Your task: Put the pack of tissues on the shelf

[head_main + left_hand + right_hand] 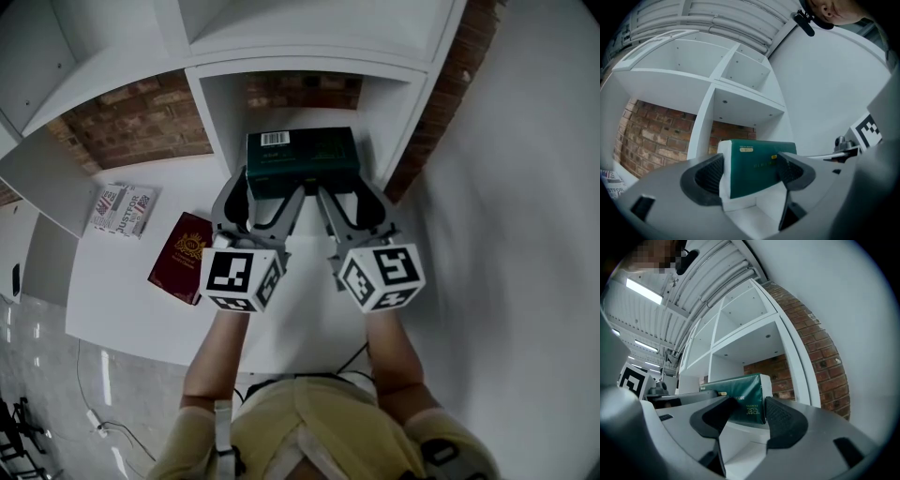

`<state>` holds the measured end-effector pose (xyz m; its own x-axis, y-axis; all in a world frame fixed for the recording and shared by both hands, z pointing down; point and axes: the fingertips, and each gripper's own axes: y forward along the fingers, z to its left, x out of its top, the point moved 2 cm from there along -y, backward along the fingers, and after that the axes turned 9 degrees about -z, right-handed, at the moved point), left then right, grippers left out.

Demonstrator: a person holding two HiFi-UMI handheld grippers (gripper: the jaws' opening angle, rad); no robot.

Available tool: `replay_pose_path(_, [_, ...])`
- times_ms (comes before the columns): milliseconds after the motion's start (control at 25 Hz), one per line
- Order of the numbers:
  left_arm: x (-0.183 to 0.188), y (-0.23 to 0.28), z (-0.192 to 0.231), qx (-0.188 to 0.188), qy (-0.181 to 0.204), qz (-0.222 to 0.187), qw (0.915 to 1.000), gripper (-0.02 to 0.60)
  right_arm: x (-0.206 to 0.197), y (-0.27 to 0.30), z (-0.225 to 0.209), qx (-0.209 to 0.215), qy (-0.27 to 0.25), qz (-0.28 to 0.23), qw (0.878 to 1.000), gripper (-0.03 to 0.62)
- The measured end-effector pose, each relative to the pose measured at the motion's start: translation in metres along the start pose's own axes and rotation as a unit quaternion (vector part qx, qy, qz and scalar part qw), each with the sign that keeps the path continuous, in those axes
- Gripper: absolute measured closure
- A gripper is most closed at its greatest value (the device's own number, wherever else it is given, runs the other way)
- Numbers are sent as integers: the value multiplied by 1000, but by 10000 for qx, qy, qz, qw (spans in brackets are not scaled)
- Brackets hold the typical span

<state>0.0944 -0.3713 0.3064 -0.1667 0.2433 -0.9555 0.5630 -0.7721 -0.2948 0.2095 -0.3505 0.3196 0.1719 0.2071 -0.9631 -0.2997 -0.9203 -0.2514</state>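
Note:
A dark green pack of tissues [302, 155] with a barcode label lies in the mouth of the lower middle shelf compartment [217, 122], resting on its floor. My left gripper [267, 194] is open at the pack's front left corner. My right gripper [349, 194] is open at the front right corner. In the left gripper view the pack [757, 166] stands just beyond the spread jaws of the left gripper [749, 171]. The right gripper view shows the pack's white end [766, 397] past the wide jaws of the right gripper [749, 408]. Whether the fingertips touch the pack, I cannot tell.
A maroon booklet [181, 258] and two printed leaflets [122, 208] lie on the white table [131, 309] to the left. Red brick wall [141, 117] shows behind the white shelf unit. More compartments [740, 70] rise above. A cable [94, 412] lies on the floor.

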Motion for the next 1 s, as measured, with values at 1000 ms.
replay_pose_path(1000, [-35,25,19,386,149,504,9979,230,-29,32,-19,-278,-330,452,9980,367])
